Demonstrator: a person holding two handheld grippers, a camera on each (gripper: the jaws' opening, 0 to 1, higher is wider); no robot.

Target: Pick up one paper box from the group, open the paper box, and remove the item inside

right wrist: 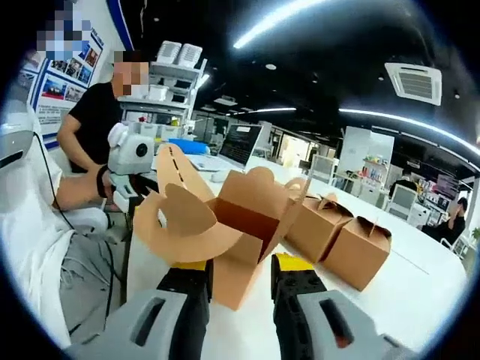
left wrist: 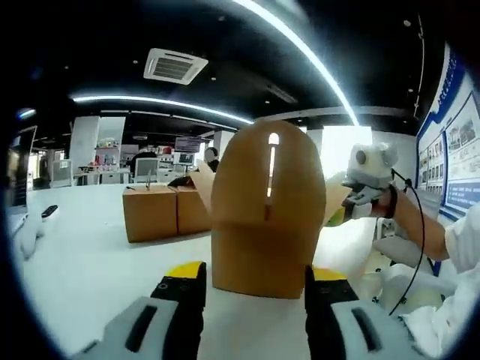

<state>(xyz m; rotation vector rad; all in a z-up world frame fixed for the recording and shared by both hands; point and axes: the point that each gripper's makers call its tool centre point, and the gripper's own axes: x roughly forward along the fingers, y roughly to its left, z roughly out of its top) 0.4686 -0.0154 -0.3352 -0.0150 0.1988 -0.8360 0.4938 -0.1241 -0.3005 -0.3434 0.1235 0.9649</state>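
Clearly my left gripper point(left wrist: 255, 289) and right gripper point(right wrist: 241, 281) both clamp the opened paper box point(right wrist: 240, 217). Thin card looks light and easily creased, so I would pinch its stiff folded edges, not the floppy flaps point(right wrist: 180, 217).

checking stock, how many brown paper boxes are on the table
3: an opened box between the right hand-held gripper jaws, and two closed boxes side by side behind it. Others may be hidden.

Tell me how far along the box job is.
Done: one brown paper box sits apart from the closed brown boxes. In hand: its top flaps are spread open between both hand-held grippers. Left: removing the item, which I can't see inside.
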